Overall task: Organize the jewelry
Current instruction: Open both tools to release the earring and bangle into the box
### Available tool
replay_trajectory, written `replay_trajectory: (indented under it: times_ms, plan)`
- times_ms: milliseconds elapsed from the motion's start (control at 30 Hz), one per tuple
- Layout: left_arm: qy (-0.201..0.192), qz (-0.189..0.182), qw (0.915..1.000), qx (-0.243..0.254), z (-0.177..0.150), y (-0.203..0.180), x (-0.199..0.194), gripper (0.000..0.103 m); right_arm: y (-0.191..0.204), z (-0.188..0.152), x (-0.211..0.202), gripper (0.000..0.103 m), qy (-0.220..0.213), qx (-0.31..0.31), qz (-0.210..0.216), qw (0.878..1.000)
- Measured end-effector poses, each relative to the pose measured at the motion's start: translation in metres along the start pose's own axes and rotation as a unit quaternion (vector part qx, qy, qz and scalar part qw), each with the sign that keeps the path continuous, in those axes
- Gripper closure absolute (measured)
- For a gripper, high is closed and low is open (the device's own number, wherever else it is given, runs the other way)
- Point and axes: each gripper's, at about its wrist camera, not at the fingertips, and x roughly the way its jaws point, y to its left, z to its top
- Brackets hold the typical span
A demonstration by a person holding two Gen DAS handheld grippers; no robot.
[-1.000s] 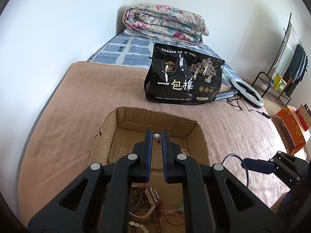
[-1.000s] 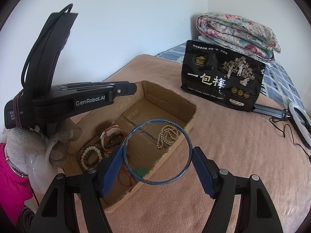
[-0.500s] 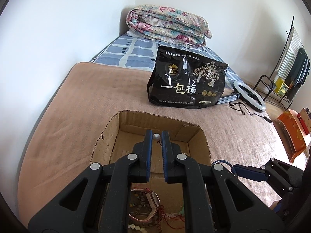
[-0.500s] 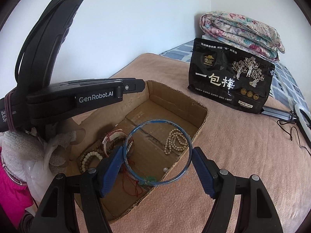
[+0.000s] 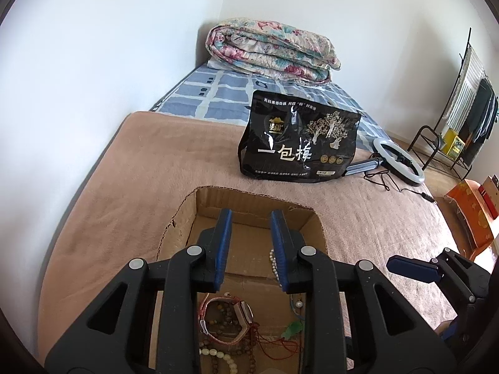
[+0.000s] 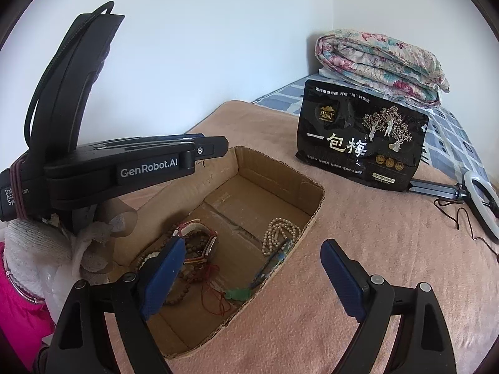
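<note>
Several bead strings (plus a watch) inside the cardboard box

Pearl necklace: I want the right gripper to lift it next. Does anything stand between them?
Nothing blocks the right gripper, jaws opening and empty, from the pearl necklace; only the blue bangle overlaps the necklace's near end.

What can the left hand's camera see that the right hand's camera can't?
Only the left wrist view shows the clothes rack, the orange box and the single pearl.

Only the right wrist view shows the white glove and pink sleeve.

Both show the cardboard box, watch, white bead necklace, black bag, folded quilt and ring light. Both grippers, left gripper and right gripper, are opening, with nothing between their jaws.
</note>
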Motion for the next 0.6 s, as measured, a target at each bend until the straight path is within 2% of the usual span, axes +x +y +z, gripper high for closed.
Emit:
replay_trajectory:
  times_ms: [600]
  plan:
    - [-0.052,0.013,0.9983,0.025,-0.001,-0.032,-0.088,0.078,0.008,-0.015,-0.07,0.013,-0.027,-0.009,-0.022,0.999]
